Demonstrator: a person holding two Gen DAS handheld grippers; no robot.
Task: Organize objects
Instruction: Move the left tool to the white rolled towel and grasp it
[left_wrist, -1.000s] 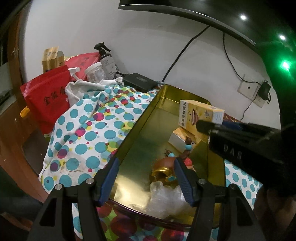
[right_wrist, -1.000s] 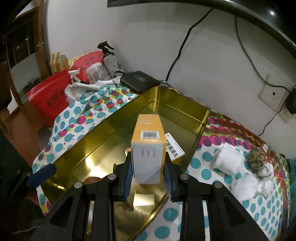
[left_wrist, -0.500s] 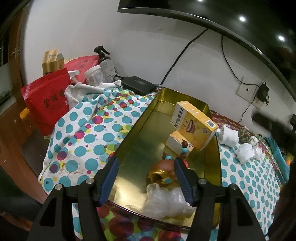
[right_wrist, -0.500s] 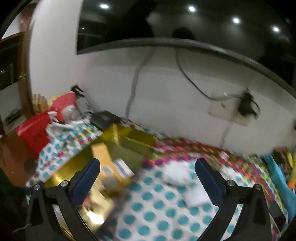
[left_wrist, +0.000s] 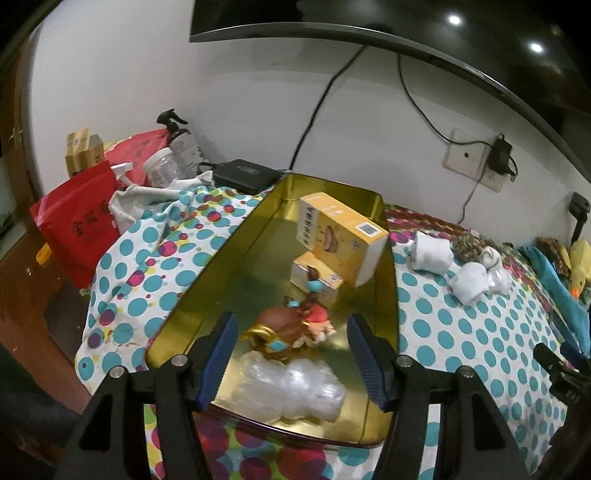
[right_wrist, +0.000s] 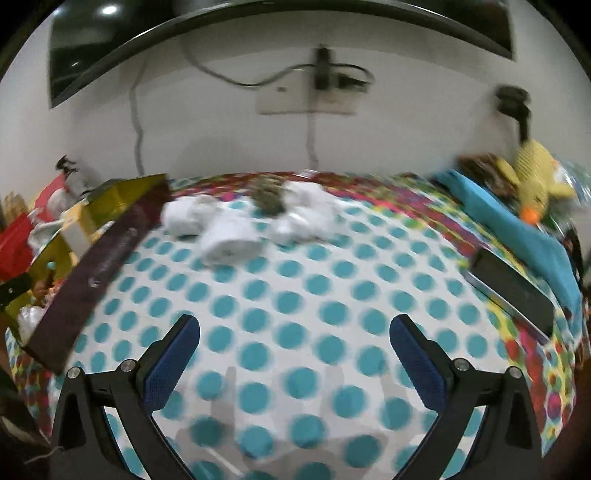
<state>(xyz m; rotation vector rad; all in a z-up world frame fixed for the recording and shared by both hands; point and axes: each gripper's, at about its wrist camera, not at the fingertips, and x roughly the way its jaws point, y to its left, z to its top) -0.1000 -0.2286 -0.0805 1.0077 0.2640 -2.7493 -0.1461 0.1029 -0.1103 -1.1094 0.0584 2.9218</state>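
Observation:
A gold tin tray (left_wrist: 229, 288) lies on the dotted cloth and holds a yellow box (left_wrist: 340, 236) leaning on a smaller box (left_wrist: 314, 273), a brown and red figurine (left_wrist: 291, 328) and a clear plastic wad (left_wrist: 291, 387). My left gripper (left_wrist: 291, 362) is open and empty, over the tray's near end. My right gripper (right_wrist: 295, 365) is open and empty above the dotted cloth. White rolled socks (right_wrist: 229, 236) and a speckled ball (right_wrist: 269, 195) lie ahead of it; they also show in the left wrist view (left_wrist: 432, 254). The tray's edge (right_wrist: 96, 273) is at its left.
A red bag (left_wrist: 77, 225), spray bottle (left_wrist: 181, 140), clear jar (left_wrist: 162, 170) and black box (left_wrist: 247, 177) stand behind the tray. A black phone (right_wrist: 513, 291), blue cloth (right_wrist: 517, 229) and yellow plush duck (right_wrist: 535, 177) lie at the right. Cables hang on the wall.
My right gripper let go of the yellow box in the tray, opened wide and swung right over the dotted cloth. The box now leans on the smaller box. The left gripper rose slightly.

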